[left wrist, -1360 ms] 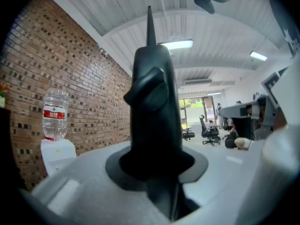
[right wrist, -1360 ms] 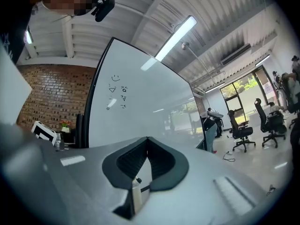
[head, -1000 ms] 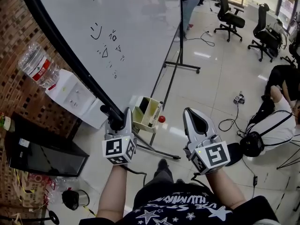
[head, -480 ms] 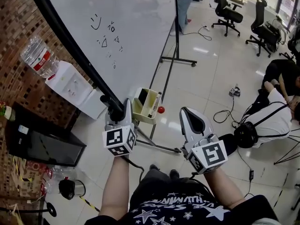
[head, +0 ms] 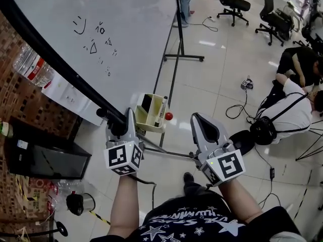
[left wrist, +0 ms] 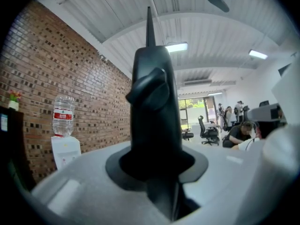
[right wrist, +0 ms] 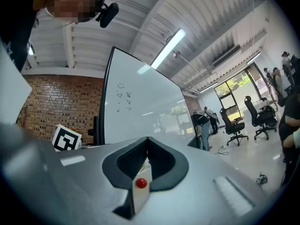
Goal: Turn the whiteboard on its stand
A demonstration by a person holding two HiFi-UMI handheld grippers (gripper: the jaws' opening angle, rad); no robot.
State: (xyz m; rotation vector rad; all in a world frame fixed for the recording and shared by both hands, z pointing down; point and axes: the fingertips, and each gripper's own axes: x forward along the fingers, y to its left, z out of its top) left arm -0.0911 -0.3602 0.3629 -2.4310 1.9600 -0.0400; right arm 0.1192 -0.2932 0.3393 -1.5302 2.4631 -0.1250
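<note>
whiteboard (head: 126, 29) turn under way
left claw (head: 123, 122) clamped on its edge, right claw (head: 197, 119) pinched shut, empty; next i'd swing that edge round.

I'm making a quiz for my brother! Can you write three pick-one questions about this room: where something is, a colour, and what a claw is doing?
1. Where does the water bottle stand? A on an office chair; B on the white dispenser by the brick wall; C on the floor.
2. What colour is the small ball beside the marker tray? A blue; B green; C red.
3. What is the left claw doing? A gripping the whiteboard's black frame; B hanging open; C holding a marker.
Answers: B, it sits atop the dispenser; C, it looks red from the head view; A, the frame sits clamped between its jaws.
</note>
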